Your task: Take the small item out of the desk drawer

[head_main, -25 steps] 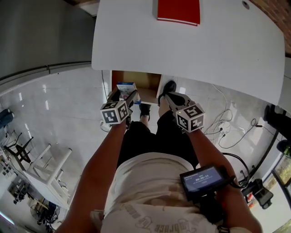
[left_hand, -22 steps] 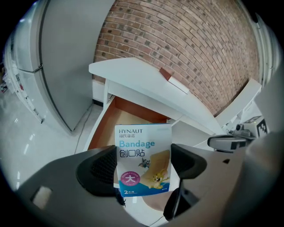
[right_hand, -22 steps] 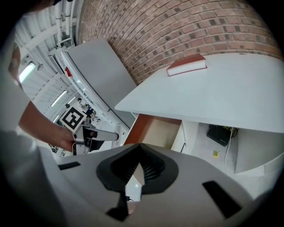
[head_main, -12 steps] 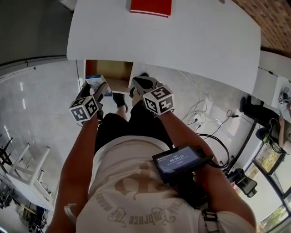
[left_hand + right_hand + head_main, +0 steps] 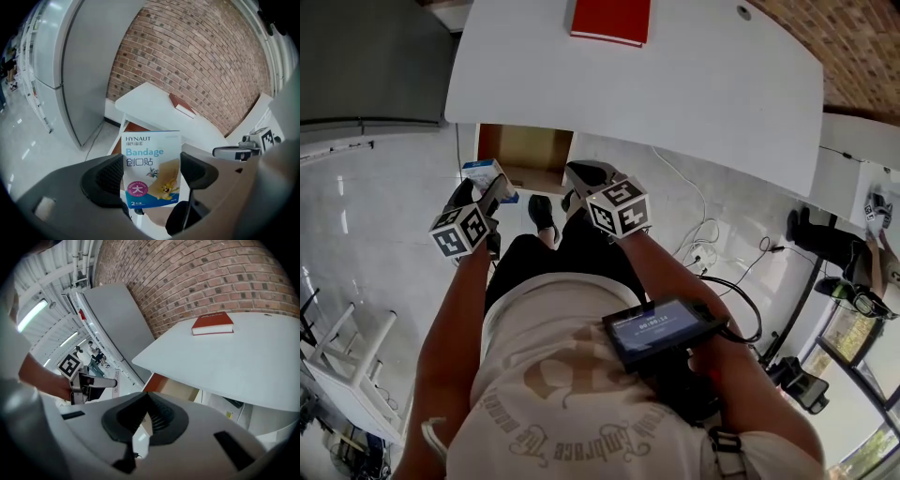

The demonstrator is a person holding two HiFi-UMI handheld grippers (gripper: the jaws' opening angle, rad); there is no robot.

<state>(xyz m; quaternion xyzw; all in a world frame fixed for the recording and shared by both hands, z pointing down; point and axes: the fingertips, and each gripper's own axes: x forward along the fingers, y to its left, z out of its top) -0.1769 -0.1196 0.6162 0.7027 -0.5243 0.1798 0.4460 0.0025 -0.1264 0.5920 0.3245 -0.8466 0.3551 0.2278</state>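
My left gripper point(image 5: 484, 201) is shut on a blue and white bandage box point(image 5: 483, 174), held in the air left of the open wooden drawer point(image 5: 525, 155) under the white desk point(image 5: 694, 84). In the left gripper view the box point(image 5: 151, 168) stands upright between both pads of that gripper point(image 5: 152, 171), its printed face towards the camera. My right gripper point(image 5: 581, 176) hovers in front of the drawer, shut on nothing; its jaws point(image 5: 147, 401) meet in the right gripper view. Each gripper view shows the drawer point(image 5: 173, 387) only in part, so its inside is hidden.
A red book point(image 5: 611, 19) lies on the far side of the desk. A tall grey cabinet point(image 5: 366, 56) stands to the left, a brick wall behind. Cables point(image 5: 712, 246) trail on the floor at the right. White stools point(image 5: 347, 347) stand at lower left.
The left gripper has carried the bandage box leftward, away from the drawer's mouth. The right gripper stays shut near the drawer. The head view has shifted, so the desk sits further left.
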